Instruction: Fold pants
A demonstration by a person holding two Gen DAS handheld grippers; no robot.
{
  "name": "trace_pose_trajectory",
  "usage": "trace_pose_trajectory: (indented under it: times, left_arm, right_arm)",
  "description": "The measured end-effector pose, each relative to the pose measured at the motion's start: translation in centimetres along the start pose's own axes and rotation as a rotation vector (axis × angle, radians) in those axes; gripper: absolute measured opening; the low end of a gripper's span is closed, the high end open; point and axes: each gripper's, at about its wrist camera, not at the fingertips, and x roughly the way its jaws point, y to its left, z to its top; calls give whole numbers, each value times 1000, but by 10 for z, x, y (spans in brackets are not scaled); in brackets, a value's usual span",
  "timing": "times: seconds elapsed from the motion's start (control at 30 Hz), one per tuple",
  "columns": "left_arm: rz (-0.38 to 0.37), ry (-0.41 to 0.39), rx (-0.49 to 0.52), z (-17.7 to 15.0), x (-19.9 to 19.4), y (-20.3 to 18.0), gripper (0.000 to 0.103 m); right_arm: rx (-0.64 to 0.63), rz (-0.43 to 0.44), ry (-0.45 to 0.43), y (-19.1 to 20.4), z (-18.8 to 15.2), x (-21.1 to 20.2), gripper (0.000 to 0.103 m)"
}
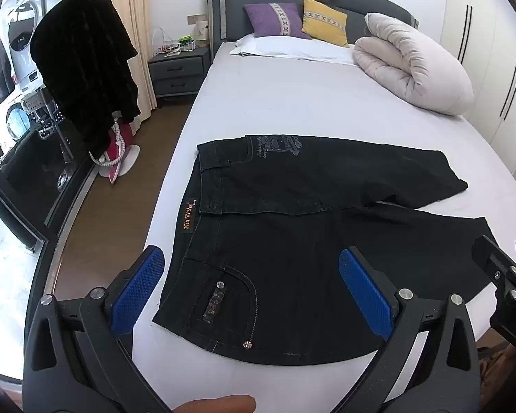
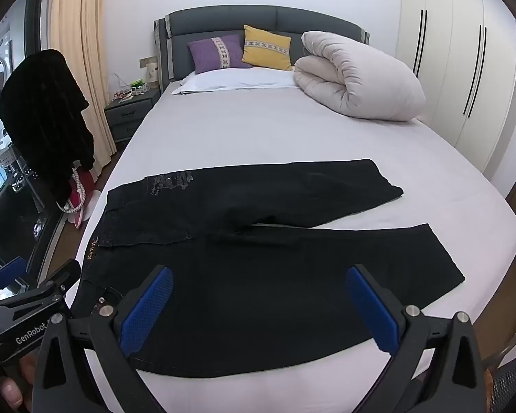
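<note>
Right tool (image 1: 509,258) cut off at frame edge; nightstand clutter (image 1: 179,46) indistinct.

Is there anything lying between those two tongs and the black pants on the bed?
Nothing visible. Both the left tongs and right tongs hang open right above the pants, which lie flat on bare sheet. The rolled duvet sits far off near the headboard.

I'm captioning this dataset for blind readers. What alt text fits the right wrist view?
Black pants lie spread flat on a white bed, legs pointing right. The open right hand-held gripper hovers above them, with cushions and a rolled duvet at the headboard.
</note>
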Motion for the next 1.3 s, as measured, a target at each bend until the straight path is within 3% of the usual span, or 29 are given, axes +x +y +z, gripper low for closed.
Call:
trace_pose_trajectory:
  times: [1.3]
  left_arm:
    - [9,-3,3,0,0,-2,103]
  right_arm:
    - [24,51,77,0,-12,10,103]
